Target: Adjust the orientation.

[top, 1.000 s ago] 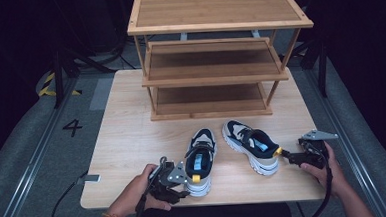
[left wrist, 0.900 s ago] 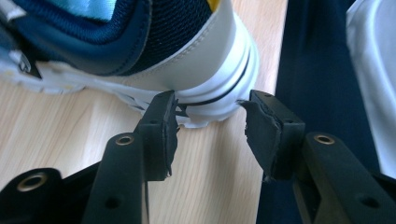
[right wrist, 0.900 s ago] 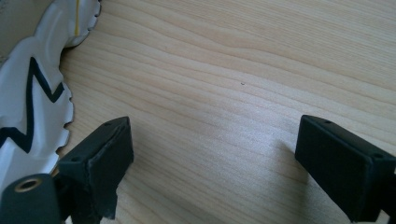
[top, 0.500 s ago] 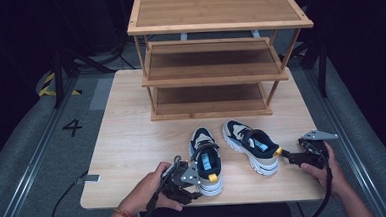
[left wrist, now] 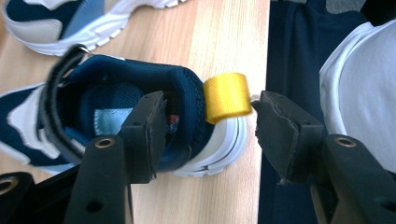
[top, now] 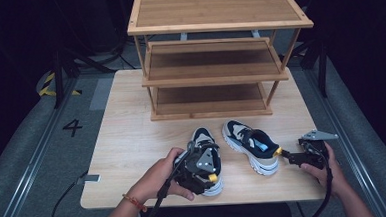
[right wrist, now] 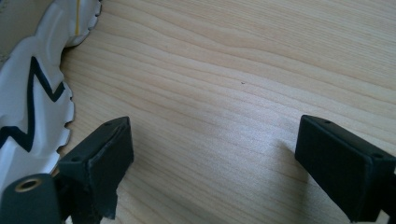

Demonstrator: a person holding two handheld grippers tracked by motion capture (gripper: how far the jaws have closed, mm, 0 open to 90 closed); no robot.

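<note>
Two navy, white and beige sneakers lie on the wooden table. The left sneaker has my left gripper over its heel. In the left gripper view that gripper is open: one jaw sits inside the sneaker's collar, the other behind the heel, with the yellow pull tab between them. The right sneaker lies angled, heel toward my right gripper. This gripper stands open over bare wood, beside the sneaker's white sole.
A three-shelf bamboo shoe rack stands at the table's back, its shelves bare. The front table edge runs just behind the left sneaker's heel, with the person's dark and white clothing beyond. Cables trail from both grippers.
My left gripper has moved right and forward onto the left sneaker's heel, its jaws now straddling the heel collar. The right gripper has stayed where it was.
</note>
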